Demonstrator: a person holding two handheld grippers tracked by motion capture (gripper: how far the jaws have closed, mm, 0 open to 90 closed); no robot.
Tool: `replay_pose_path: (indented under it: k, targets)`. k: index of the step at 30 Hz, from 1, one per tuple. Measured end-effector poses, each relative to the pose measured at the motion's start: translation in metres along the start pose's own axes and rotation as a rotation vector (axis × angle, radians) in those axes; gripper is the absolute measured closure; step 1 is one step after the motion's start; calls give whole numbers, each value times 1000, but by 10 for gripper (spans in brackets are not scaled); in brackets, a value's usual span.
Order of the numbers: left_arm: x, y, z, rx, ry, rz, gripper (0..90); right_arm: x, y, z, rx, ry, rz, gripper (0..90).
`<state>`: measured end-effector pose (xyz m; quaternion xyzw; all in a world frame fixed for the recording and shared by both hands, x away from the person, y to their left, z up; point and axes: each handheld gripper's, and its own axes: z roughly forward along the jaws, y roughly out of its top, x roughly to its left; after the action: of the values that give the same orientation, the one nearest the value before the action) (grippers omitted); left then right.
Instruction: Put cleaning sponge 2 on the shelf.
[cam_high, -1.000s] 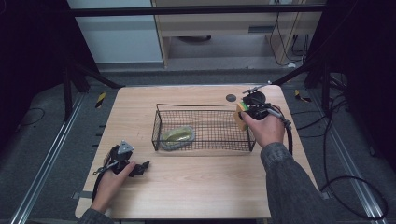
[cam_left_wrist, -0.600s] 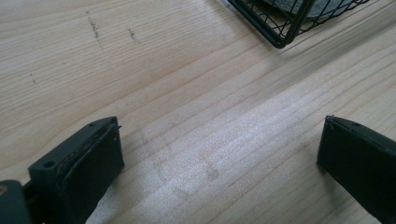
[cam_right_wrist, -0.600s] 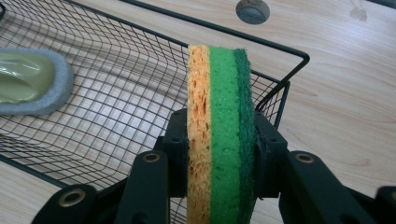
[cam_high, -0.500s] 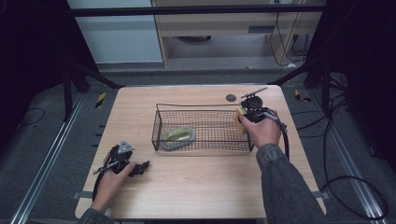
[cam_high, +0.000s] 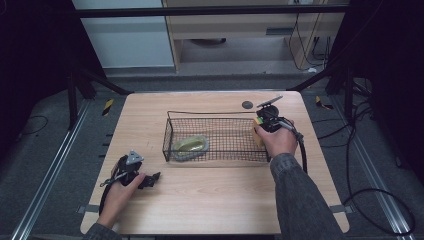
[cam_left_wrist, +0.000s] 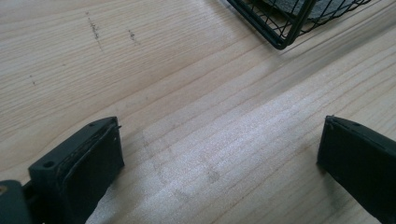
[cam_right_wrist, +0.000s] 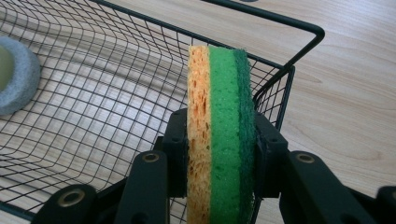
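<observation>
High view: right gripper (cam_high: 259, 126) squeezing sponge (cam_right_wrist: 219, 135), now lower than second ago, at basket's (cam_high: 216, 157) right end. Drop-in looks next. Left gripper (cam_high: 150, 178) open, resting near basket's left corner.

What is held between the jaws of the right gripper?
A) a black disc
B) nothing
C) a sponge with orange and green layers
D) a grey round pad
C: in the right gripper view the right gripper clamps the layered sponge above the wire basket.
</observation>
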<state>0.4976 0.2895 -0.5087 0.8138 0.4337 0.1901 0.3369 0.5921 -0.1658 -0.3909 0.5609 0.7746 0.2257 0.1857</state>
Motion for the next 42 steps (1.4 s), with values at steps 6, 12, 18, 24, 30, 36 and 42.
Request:
replay_pose_path:
  k: [6,12,18,24,30,36,42]
  targets:
    - [0,0,0,-3,0,-3,0,-2,-3,5,14,-2,4,641]
    - [1,0,0,2,0,6,0,-3,-6,9,22,-5,6,638]
    - [1,0,0,4,0,8,0,-3,-7,11,29,-5,6,636]
    - [1,0,0,3,0,8,0,-2,-6,13,30,-5,6,632]
    - [1,0,0,3,0,7,0,-2,-6,14,35,-6,8,617]
    - [1,1,0,3,-1,8,0,2,-5,16,46,-1,2,562]
    - [1,1,0,4,0,9,0,10,-4,18,54,11,-5,505]
